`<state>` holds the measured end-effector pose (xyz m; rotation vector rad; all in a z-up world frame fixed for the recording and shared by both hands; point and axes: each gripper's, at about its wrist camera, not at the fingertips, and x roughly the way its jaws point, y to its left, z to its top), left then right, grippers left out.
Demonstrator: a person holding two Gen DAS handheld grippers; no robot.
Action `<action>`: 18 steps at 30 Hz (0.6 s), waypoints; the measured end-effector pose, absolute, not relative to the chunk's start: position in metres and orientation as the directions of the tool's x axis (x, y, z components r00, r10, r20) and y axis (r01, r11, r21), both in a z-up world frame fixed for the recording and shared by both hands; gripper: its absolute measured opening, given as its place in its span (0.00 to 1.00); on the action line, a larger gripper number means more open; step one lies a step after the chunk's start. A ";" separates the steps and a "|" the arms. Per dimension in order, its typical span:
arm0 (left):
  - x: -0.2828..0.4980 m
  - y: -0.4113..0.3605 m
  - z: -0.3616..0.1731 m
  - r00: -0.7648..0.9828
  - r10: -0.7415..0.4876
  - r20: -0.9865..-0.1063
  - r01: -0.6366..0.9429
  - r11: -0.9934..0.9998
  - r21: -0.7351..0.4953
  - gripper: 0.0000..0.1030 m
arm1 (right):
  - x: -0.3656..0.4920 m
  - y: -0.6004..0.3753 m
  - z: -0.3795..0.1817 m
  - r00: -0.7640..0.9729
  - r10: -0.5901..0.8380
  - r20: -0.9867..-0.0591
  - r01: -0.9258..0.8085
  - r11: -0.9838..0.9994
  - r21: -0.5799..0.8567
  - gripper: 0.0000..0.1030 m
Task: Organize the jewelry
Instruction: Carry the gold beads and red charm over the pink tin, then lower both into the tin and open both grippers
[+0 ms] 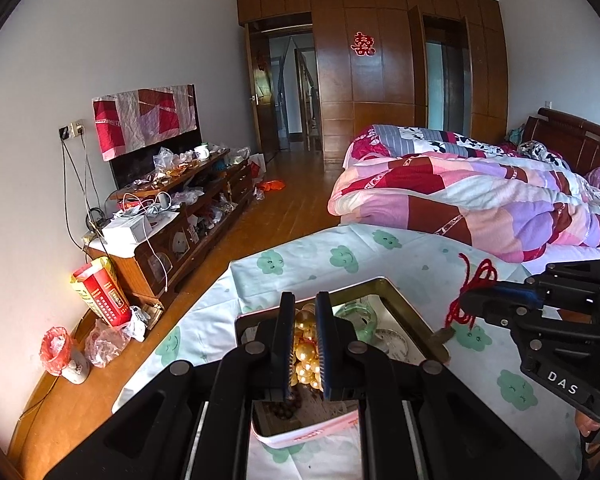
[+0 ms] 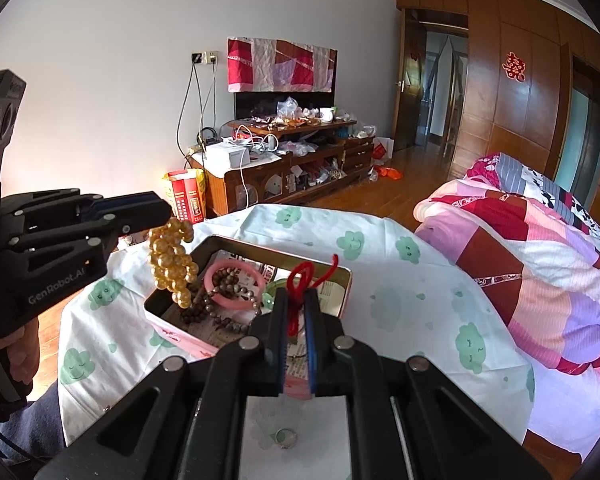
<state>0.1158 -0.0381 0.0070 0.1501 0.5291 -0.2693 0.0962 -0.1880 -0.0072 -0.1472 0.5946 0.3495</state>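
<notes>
I hold two black two-finger grippers over one rectangular metal tin (image 2: pixel 342 294) that sits on a white cloth printed with green smiling clouds (image 2: pixel 400 300). My left gripper (image 1: pixel 305 344) is clenched on one strand of large golden pearl-like beads (image 1: pixel 306 354); in the right wrist view the strand (image 2: pixel 172 264) hangs bunched from the fingertips, raised above the tin's left corner, its lowest beads just over the rim. My right gripper (image 2: pixel 296 316) is clenched on one red twisted cord (image 2: pixel 300 280), whose loops stand up above the fingertips; in the left wrist view the cord (image 1: pixel 474 280) hangs beside the tin's right edge.

Inside the tin I count one pink bangle (image 2: pixel 236 282), one string of dark brown wooden beads (image 2: pixel 216 308) draped across and through the bangle, and one pale green translucent bangle (image 1: pixel 358 314) near the far side; the rest of the tin floor is printed paper, and I cannot tell what the smaller pieces there are. One small silver ring (image 2: pixel 286 438) lies on the cloth outside the tin, seen between my right gripper's arms. The golden beads are round, glossy and closely clustered; the wooden ones are small and matte
</notes>
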 end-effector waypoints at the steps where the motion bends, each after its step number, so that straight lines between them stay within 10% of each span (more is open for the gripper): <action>1: 0.119 -0.038 0.006 0.828 -0.212 -0.520 0.289 0.955 0.070 0.09 | 0.096 -0.188 -0.007 0.772 0.279 -0.572 -0.363 0.931 -0.036 0.09; 18: 0.136 -0.035 -0.020 0.799 -0.188 -0.571 0.265 0.963 0.053 0.09 | 0.123 -0.183 -0.021 0.747 0.265 -0.610 -0.359 0.933 -0.034 0.09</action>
